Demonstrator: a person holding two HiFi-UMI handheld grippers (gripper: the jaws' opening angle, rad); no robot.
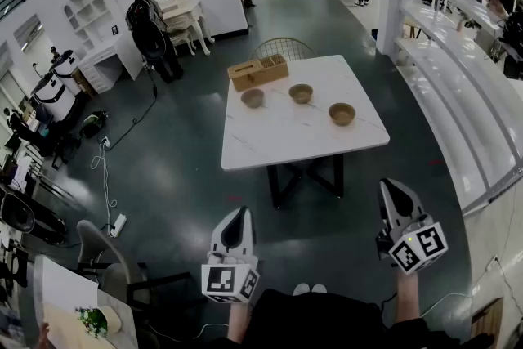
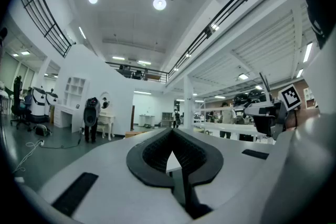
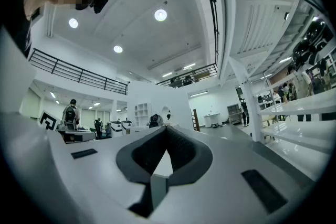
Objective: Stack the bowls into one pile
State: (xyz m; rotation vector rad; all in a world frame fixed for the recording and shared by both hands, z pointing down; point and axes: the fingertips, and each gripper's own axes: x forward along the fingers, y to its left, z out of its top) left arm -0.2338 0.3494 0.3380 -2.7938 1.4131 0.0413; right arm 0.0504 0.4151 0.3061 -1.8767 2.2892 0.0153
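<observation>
Both tools are empty here: the left gripper (image 1: 238, 223) and right gripper (image 1: 395, 196) each have their jaws pressed together with nothing between them, and they're held side by side, well back from the table (image 1: 278, 141). The three bowls sit apart from each other on that table, none stacked yet. The left bowl (image 1: 252, 98) is out ahead of the left gripper, the middle bowl (image 1: 301, 93) is farthest out, and the right bowl (image 1: 341, 114) is nearest the right gripper. A wooden box (image 1: 257, 71) sits just past the left bowl, on the far side from both tools.
</observation>
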